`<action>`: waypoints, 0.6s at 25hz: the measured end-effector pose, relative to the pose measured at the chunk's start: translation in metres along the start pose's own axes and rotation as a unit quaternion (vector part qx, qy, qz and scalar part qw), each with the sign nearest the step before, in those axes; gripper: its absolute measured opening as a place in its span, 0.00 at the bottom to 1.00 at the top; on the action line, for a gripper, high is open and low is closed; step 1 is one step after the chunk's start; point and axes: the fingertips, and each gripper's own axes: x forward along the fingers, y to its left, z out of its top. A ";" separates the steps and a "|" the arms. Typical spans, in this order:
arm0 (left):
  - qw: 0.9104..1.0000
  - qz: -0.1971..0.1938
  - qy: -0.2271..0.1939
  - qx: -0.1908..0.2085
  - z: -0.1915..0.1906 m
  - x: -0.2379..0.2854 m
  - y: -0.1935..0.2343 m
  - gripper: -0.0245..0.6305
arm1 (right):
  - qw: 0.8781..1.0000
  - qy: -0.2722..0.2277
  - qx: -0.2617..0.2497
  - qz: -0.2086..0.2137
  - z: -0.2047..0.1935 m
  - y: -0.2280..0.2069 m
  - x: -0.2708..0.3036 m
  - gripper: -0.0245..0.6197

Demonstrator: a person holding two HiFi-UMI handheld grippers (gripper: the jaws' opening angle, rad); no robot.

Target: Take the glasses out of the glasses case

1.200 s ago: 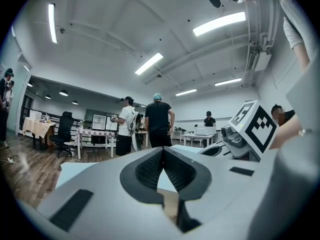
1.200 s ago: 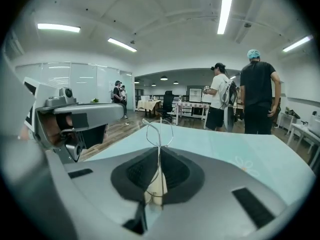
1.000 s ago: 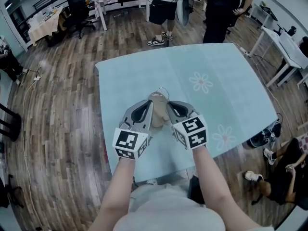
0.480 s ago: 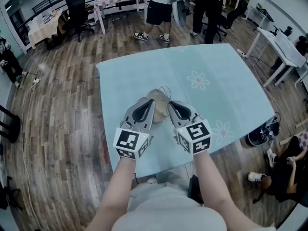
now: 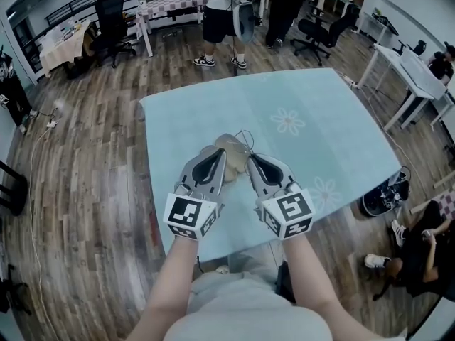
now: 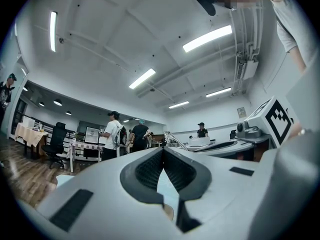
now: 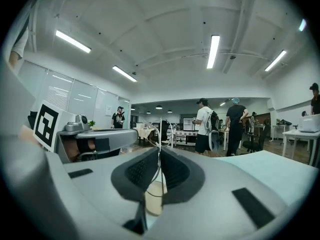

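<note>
The person stands at a table (image 5: 323,112) covered in a pale blue cloth with flower prints and holds both grippers close together over its near half, the marker cubes turned towards their body. Between the two noses lies the beige glasses case (image 5: 231,146), resting on the cloth. The left gripper (image 5: 218,153) comes at the case's left edge. Its own view shows its jaws drawn together at the tips, with a sliver of the beige case (image 6: 169,213) in the narrow gap behind them. The right gripper (image 5: 250,156) sits just beside it on the case's right. Its jaws are pinched on the thin wire frame of the glasses (image 7: 160,134), which runs up between the dark ribbed pads and loops above the tips, with the case showing beige underneath. From above, the glasses (image 5: 244,135) appear only as a fine wire loop at the case's far end, too thin to make out further. Beyond the table, a few people (image 5: 217,9) stand on the wooden floor near a black office chair (image 5: 114,6).
</note>
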 end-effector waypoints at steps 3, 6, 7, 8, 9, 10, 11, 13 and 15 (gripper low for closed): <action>1.000 -0.004 -0.004 0.007 0.007 -0.001 -0.007 0.05 | 1.000 -0.012 0.002 0.002 0.007 0.003 -0.007 0.07; 1.000 -0.009 -0.009 0.011 0.011 -0.004 -0.015 0.05 | 1.000 -0.022 0.000 0.004 0.012 0.007 -0.015 0.07; 1.000 -0.010 -0.010 0.011 0.012 -0.004 -0.018 0.05 | 1.000 -0.025 -0.001 0.005 0.013 0.008 -0.018 0.07; 1.000 -0.011 -0.011 0.011 0.012 -0.005 -0.021 0.05 | 1.000 -0.027 -0.001 0.005 0.014 0.009 -0.021 0.07; 1.000 -0.012 -0.011 0.011 0.012 -0.005 -0.023 0.05 | 1.000 -0.029 -0.002 0.004 0.015 0.010 -0.024 0.07; 1.000 -0.013 -0.011 0.012 0.012 -0.007 -0.026 0.05 | 1.000 -0.030 -0.002 0.004 0.015 0.011 -0.027 0.07; 1.000 -0.013 -0.011 0.011 0.011 -0.008 -0.028 0.05 | 0.999 -0.032 -0.002 0.003 0.015 0.013 -0.029 0.07; 1.000 -0.015 -0.012 0.011 0.009 -0.013 -0.031 0.05 | 0.999 -0.035 -0.004 0.003 0.015 0.016 -0.034 0.07; 1.000 -0.015 -0.014 0.011 0.009 -0.017 -0.033 0.05 | 0.999 -0.038 -0.006 0.001 0.016 0.019 -0.038 0.07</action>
